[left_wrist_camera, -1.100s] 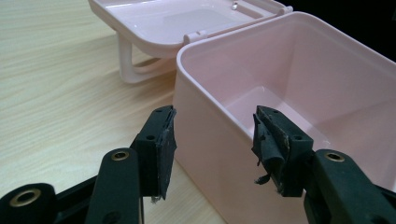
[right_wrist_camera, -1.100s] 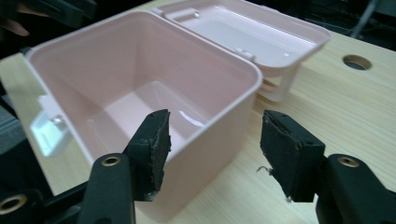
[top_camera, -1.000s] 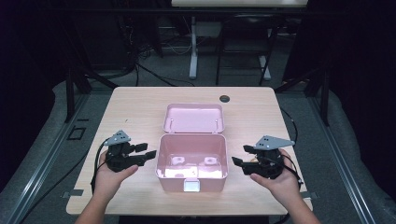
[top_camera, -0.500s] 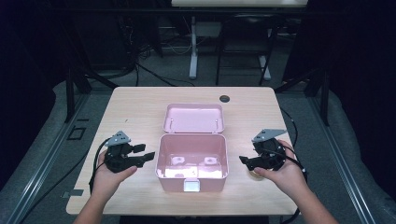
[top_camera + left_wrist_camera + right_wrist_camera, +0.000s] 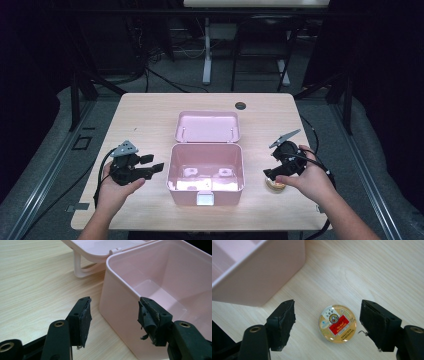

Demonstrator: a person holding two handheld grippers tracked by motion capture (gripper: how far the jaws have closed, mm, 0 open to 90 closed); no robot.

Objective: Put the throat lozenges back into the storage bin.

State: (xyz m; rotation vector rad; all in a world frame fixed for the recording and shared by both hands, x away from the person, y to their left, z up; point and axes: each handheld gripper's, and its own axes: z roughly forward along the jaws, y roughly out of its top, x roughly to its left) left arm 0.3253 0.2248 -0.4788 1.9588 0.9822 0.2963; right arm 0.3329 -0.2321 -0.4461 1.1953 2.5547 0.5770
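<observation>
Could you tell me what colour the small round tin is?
Gold tin with a red label; clearest in the right gripper view.

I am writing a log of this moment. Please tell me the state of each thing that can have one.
Pink box: open, lid back.
Round tin: closed, flat on table, beside box.
Left gripper: open, at box's wall.
Right gripper: open, over the tin.

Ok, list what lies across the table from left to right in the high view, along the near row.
left gripper → open pink box → small round tin → right gripper, over the tin, jaws spread.
</observation>
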